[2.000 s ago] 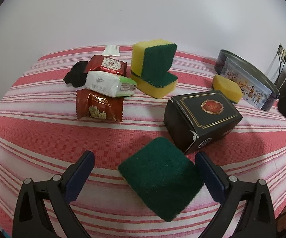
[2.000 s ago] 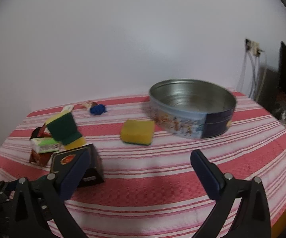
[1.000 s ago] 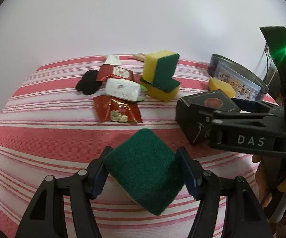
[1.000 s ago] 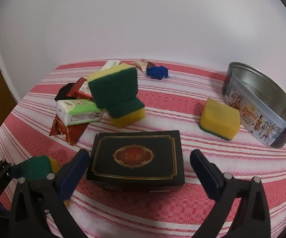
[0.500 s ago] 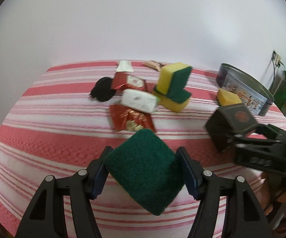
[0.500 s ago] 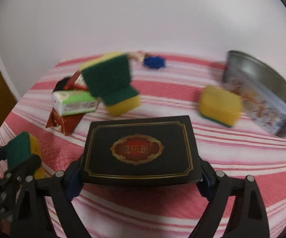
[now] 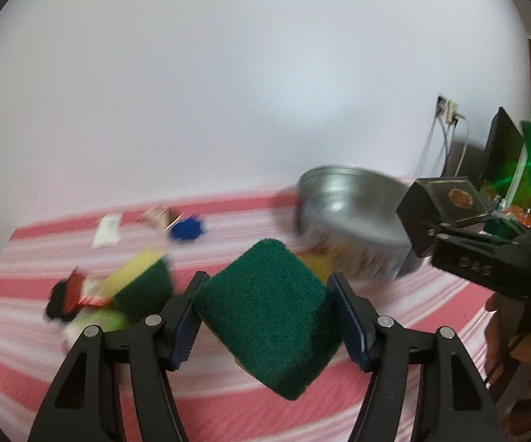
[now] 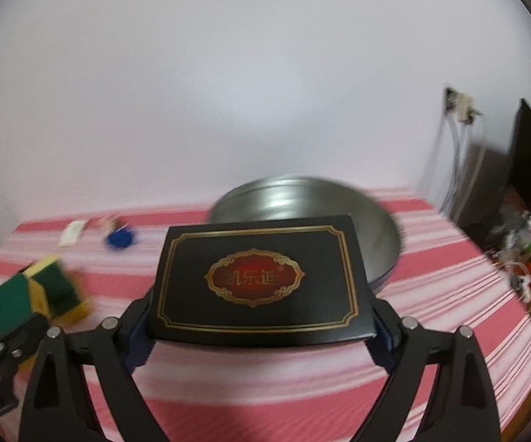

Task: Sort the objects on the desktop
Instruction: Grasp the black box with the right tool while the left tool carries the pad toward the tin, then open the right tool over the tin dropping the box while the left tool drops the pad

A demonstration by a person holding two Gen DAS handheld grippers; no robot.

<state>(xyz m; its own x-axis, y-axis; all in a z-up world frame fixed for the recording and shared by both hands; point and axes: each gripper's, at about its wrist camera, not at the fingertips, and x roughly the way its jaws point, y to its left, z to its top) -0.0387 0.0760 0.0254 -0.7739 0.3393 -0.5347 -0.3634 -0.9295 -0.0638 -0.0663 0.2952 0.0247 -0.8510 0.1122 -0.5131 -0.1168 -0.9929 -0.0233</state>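
My left gripper [image 7: 265,316] is shut on a green-topped sponge [image 7: 265,309] and holds it above the red striped tablecloth [image 7: 412,313]. My right gripper [image 8: 262,331] is shut on a black box with a red and gold emblem [image 8: 258,276], held up in front of the round metal tin [image 8: 302,195]. In the left wrist view the box [image 7: 446,202] and right gripper show at the right, beside the tin [image 7: 346,206]. In the right wrist view the held sponge [image 8: 11,302] shows at the far left.
Stacked yellow-green sponges [image 7: 140,280], snack packets [image 7: 81,294], a blue ball [image 7: 186,228] and a white sachet [image 7: 107,232] lie on the left of the table. Cables and a wall socket [image 8: 457,107] are at the right. The view is motion-blurred.
My right gripper closed on the black box and lifted it toward the tin. My left gripper closed on the green sponge, lifted it and swung right.
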